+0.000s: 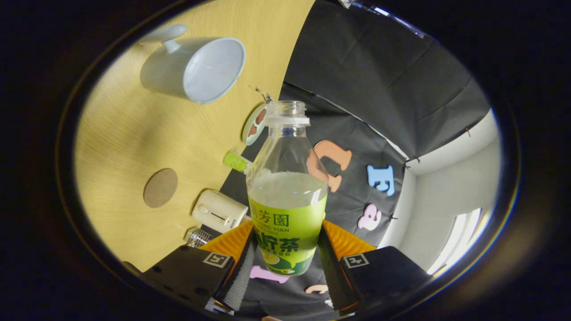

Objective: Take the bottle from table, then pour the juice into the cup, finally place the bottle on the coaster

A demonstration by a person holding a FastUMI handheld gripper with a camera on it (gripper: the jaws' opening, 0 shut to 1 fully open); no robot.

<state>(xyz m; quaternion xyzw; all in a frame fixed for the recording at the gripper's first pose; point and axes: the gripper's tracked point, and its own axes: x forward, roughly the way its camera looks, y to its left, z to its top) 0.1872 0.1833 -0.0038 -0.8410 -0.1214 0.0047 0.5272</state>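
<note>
From along the gripper, the two fingers are pinched on the lower, labelled part of the bottle, one pad against each side, so it rides between them, lifted clear of the table. The bottle has no cap on and looks roughly half full of pale juice. The whole scene sits rolled to one side, which suggests the hand has begun to tip, though the juice is well short of the neck. The white cup stands on the wood beyond the bottle's mouth and off to one side, its opening turned this way and apparently empty. I'd judge the pour has not begun: the mouth needs to come over the cup's rim first, then tilt slowly so the stream lands inside rather than on the wood. The grip should hold firm, since a smooth label could slip as the weight shifts. The round brown coaster lies bare on the table, well apart from the cup, beside a small cream-coloured device.
</note>
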